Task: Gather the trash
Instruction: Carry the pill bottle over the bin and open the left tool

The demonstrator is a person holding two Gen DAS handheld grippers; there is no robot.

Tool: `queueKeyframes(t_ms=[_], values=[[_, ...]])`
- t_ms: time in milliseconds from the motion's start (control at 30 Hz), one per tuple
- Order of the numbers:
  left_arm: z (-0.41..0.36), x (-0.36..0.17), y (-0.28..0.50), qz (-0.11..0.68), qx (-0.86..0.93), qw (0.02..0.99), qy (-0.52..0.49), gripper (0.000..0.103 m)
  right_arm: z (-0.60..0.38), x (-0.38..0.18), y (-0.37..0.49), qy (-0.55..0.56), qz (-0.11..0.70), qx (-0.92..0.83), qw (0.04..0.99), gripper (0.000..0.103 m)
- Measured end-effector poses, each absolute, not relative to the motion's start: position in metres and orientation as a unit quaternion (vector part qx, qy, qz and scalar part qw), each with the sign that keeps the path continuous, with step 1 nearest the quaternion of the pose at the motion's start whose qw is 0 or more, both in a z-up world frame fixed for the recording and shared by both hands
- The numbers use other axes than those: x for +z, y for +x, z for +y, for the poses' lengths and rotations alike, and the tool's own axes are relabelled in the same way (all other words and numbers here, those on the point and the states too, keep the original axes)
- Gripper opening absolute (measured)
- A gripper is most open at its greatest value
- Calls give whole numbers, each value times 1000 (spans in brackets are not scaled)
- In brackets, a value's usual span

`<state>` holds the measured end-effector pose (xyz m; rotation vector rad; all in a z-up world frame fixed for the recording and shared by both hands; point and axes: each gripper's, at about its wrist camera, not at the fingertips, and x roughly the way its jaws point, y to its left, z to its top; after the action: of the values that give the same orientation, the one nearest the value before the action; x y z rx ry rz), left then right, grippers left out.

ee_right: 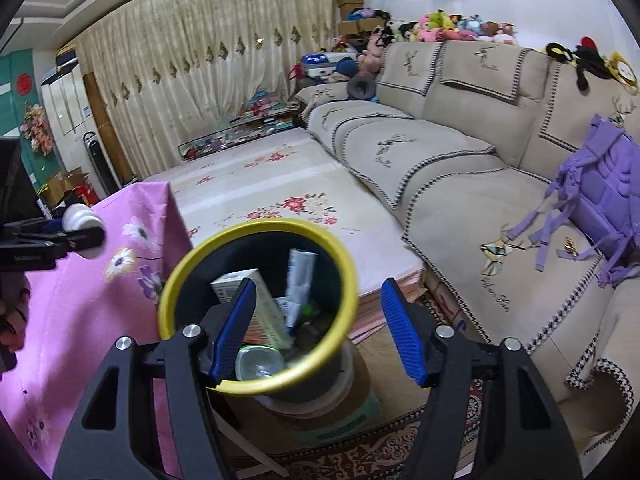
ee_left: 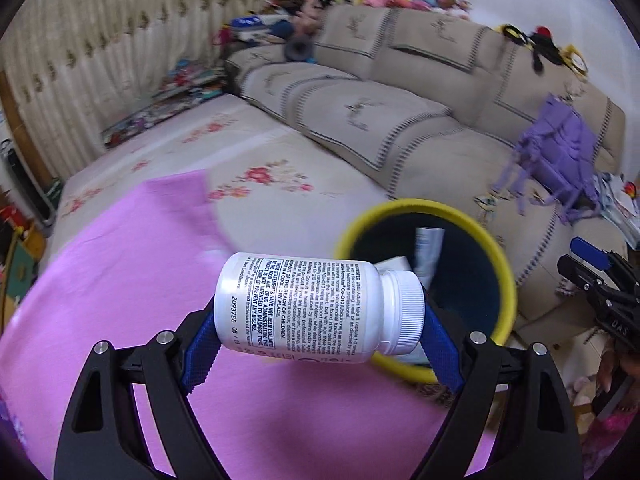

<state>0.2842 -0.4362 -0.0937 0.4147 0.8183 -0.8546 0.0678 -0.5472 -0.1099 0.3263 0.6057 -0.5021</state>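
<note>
My left gripper [ee_left: 320,320] is shut on a white pill bottle [ee_left: 316,308], held sideways with its cap to the right, above the pink tablecloth [ee_left: 120,300] and just left of the yellow-rimmed dark bin [ee_left: 508,280]. The bottle also shows at the left of the right wrist view [ee_right: 86,226]. My right gripper [ee_right: 316,320] is open and empty, hovering over the bin [ee_right: 180,272]. The bin holds a box [ee_right: 260,300], a white tube [ee_right: 300,272] and a clear container [ee_right: 256,364]. The right gripper shows at the far right of the left wrist view [ee_left: 592,264].
A beige sofa [ee_right: 460,168] runs along the right with a purple backpack [ee_right: 600,200] on it. A floral mat [ee_right: 280,184] lies beyond the bin. The bin stands on a cardboard box [ee_right: 336,416] over a patterned rug [ee_right: 360,456].
</note>
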Motion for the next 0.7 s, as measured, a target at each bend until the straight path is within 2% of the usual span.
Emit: queueKeyframes(t_ms=[200, 367, 433, 500, 700], values=[[-512, -123, 254, 409, -420, 781, 214, 85, -568, -113, 39, 167, 283, -264, 907, 62], [-543, -144, 251, 433, -414, 769, 226, 85, -583, -113, 20, 177, 278, -273, 904, 62], [-550, -150, 252, 441, -410, 766, 225, 86, -586, -114, 15, 181, 276, -274, 903, 62], [-552, -154, 251, 442, -403, 770, 221, 95, -587, -114, 12, 184, 275, -272, 903, 62], [-525, -140, 254, 433, -377, 799, 180, 95, -576, -113, 15, 180, 282, -254, 908, 62]])
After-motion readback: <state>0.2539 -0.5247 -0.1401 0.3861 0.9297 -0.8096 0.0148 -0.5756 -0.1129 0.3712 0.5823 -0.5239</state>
